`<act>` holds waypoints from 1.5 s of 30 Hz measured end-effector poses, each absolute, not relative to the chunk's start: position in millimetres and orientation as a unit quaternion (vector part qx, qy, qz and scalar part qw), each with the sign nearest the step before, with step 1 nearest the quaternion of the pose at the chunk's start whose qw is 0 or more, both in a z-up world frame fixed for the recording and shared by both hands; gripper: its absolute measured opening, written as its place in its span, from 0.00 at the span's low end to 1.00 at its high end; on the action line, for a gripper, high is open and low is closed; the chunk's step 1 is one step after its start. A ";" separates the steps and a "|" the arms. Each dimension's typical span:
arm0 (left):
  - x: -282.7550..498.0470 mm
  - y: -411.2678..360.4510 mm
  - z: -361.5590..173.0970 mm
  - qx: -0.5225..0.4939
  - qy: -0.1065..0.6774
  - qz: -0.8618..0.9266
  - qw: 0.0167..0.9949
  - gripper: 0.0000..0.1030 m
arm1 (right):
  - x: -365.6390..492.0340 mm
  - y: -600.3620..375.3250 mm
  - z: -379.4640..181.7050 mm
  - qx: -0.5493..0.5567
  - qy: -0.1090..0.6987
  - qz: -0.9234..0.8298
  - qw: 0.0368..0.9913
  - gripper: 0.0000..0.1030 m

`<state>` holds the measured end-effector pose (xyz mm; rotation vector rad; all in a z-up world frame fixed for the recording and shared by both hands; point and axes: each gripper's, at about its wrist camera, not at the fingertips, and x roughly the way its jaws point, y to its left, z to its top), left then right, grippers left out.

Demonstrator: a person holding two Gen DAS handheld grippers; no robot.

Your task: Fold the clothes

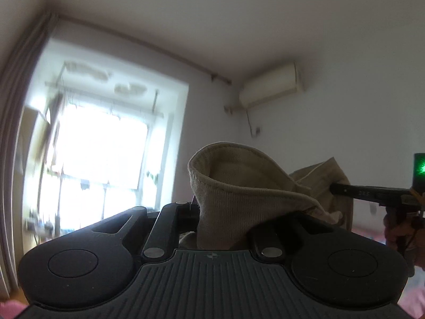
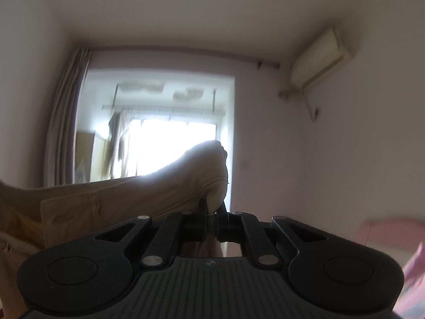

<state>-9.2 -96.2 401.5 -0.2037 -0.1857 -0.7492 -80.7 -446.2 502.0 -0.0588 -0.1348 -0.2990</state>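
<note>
A beige garment with a ribbed hem (image 1: pixel 239 186) is held up in the air, both wrist cameras tilted toward the ceiling. My left gripper (image 1: pixel 225 212) is shut on its ribbed edge, and the cloth drapes over and hides the fingertips. In the right wrist view the same beige garment (image 2: pixel 119 199) stretches off to the left, and my right gripper (image 2: pixel 212 210) is shut on a thick seamed edge of it. The right gripper (image 1: pixel 372 194) also shows in the left wrist view, at the far right, pinching the cloth, with a hand under it.
A bright window (image 2: pixel 170 143) with a curtain (image 2: pixel 63 117) at its left fills the far wall. An air conditioner (image 1: pixel 271 85) hangs high on the right wall. Pink bedding (image 2: pixel 393 239) shows low at the right edge.
</note>
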 end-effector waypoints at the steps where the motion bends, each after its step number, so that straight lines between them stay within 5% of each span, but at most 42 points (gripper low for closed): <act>1: -11.1 -95.9 412.0 -0.106 -0.100 -0.361 0.921 0.11 | -78.0 -446.1 518.8 -0.031 -0.079 -0.154 0.984 0.07; 7: -18.2 -90.2 429.8 -0.138 -0.131 -0.343 0.920 0.11 | -61.2 -432.1 580.1 -0.057 -0.135 -0.173 0.974 0.07; 12: -15.0 -88.4 382.1 -0.137 -0.091 -0.341 0.926 0.11 | -37.6 -408.1 546.2 -0.068 -0.123 -0.152 0.978 0.07; 24: -18.1 -2.8 191.0 -0.119 0.050 -0.276 0.952 0.11 | 65.3 -330.5 329.9 -0.053 0.002 -0.020 0.998 0.07; 33: -17.4 117.6 26.8 -0.203 0.164 -0.129 0.956 0.11 | 155.2 -187.2 150.4 -0.076 0.110 0.100 0.986 0.07; 45: 0.2 249.2 -86.9 -0.305 0.271 0.049 0.912 0.10 | 271.2 53.0 29.3 -0.172 0.173 0.246 0.938 0.07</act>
